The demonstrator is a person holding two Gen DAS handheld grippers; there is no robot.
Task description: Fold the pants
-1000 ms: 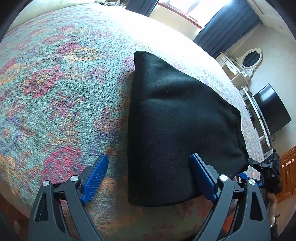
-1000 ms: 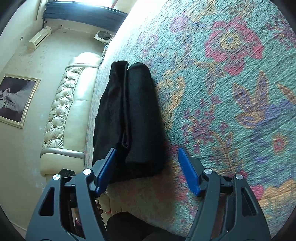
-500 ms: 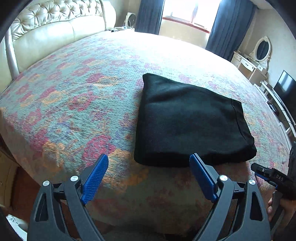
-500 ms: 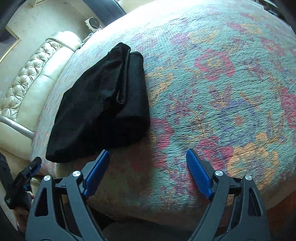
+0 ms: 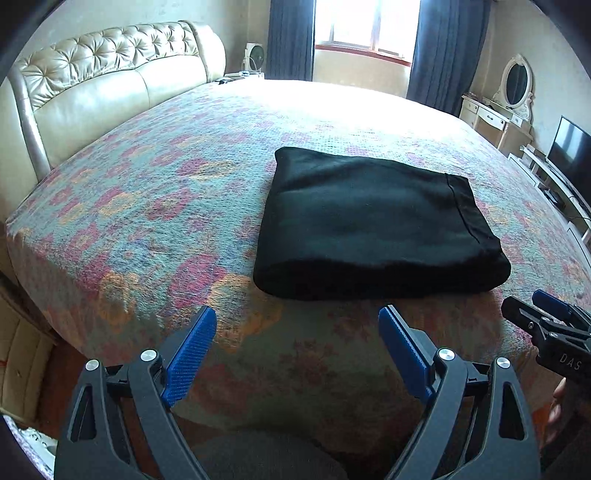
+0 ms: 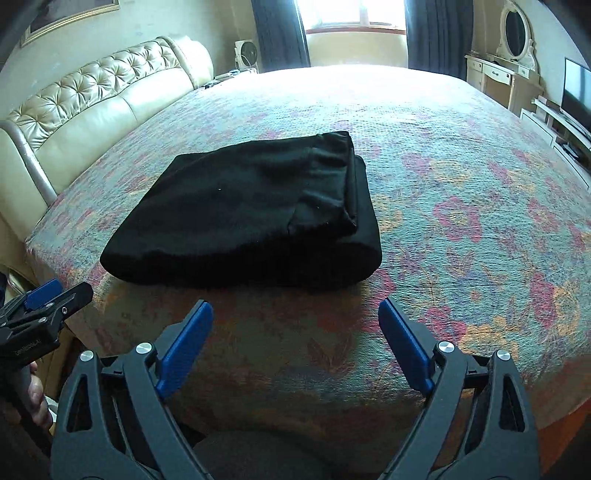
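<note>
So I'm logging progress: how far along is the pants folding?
Done: the pants lie as a compact folded bundle on the bed. In hand: nothing; the left claw and right claw are open, clear of them. Left: seemingly nothing.

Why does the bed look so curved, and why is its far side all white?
Both wrist views are fisheye, so the bedspread bulges. In both, window light washes out the far side. The black pants show little detail in either view.

Both grippers drawn back from folded pants [image 5: 373, 221], right gripper [image 6: 295, 343] fingers opened wider, empty
</note>
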